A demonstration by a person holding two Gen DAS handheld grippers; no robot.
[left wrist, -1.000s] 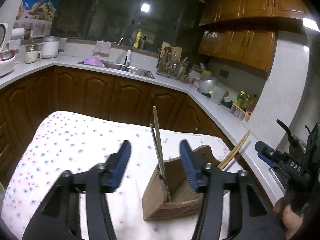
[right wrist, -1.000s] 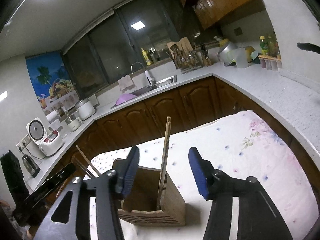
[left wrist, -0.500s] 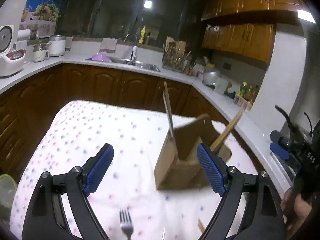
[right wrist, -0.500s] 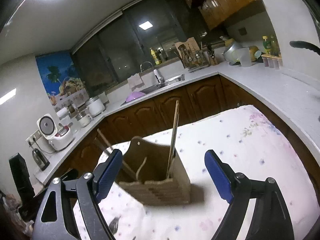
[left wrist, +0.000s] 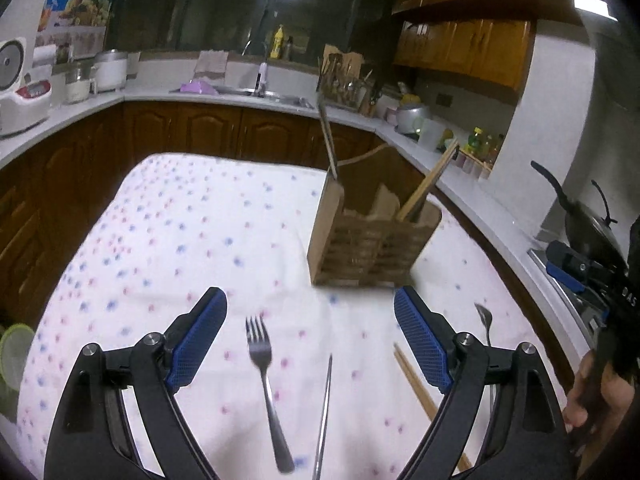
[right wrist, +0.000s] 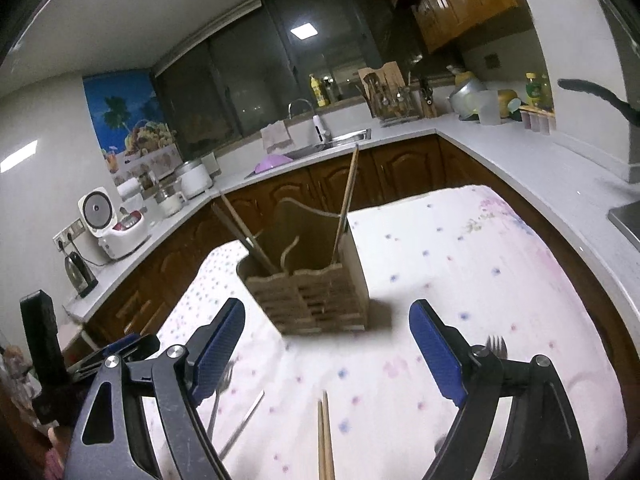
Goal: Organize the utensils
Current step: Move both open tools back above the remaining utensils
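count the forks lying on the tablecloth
2. The left fork lies left of the wooden chopsticks. The right fork lies right of them, mostly hidden. More could sit unseen inside the wooden holder.

On the cloth: 2 forks (left wrist: 265, 384), 1 spoon (left wrist: 485, 320), 1 wooden holder (left wrist: 368, 246).

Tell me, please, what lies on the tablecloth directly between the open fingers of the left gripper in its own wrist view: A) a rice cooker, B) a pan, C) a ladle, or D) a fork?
D: a metal fork lies flat on the dotted tablecloth between the open fingers of the left gripper, tines pointing toward the wooden utensil holder.
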